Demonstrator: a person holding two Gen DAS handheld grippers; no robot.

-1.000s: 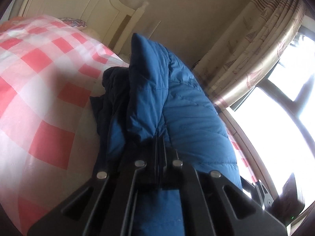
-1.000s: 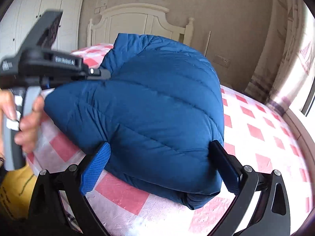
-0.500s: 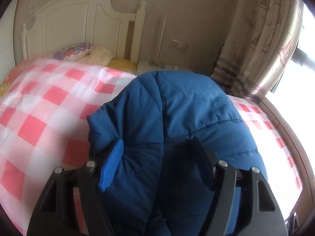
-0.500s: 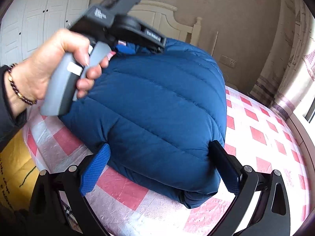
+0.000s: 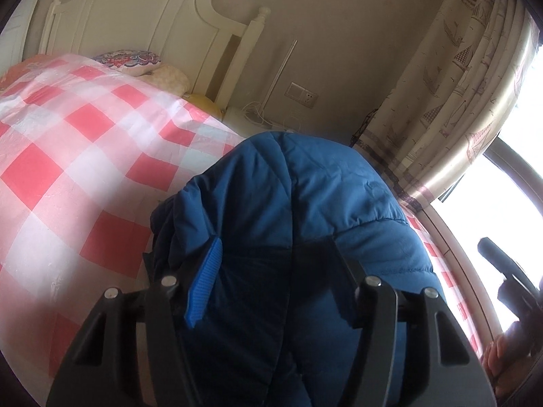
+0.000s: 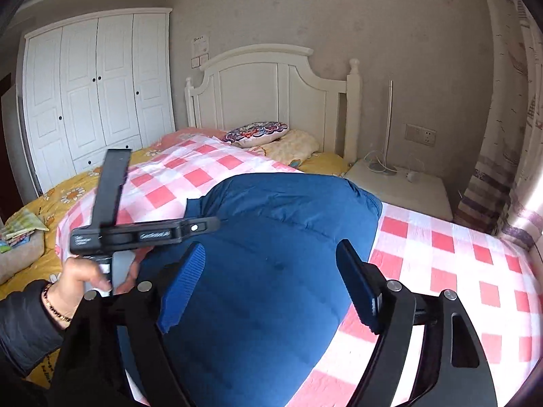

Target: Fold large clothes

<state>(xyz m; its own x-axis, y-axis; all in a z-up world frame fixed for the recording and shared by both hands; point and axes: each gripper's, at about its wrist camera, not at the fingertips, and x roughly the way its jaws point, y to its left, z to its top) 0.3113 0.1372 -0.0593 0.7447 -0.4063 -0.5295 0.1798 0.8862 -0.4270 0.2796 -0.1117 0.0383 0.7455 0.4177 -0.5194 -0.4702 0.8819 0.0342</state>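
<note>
A blue quilted down jacket (image 6: pixel 271 264) lies bunched in a thick mound on the red-and-white checked bed cover (image 6: pixel 441 254). It also fills the lower middle of the left wrist view (image 5: pixel 322 210). My left gripper (image 5: pixel 271 271) is open, its fingers spread over the jacket's top edge. In the right wrist view the left gripper's body (image 6: pixel 142 234) is held by a hand at the jacket's left side. My right gripper (image 6: pixel 268 281) is open just above the jacket's near part.
A white headboard (image 6: pixel 264 88) and pillows (image 6: pixel 258 132) stand at the far end of the bed. A white wardrobe (image 6: pixel 95 95) is at the left. A bedside table (image 6: pixel 400 186) with cables and a patterned curtain (image 5: pixel 458 101) by the window are at the right.
My left gripper let go of the jacket's edge, opened and swung over the mound. My right gripper moved up and forward over the jacket and stayed open.
</note>
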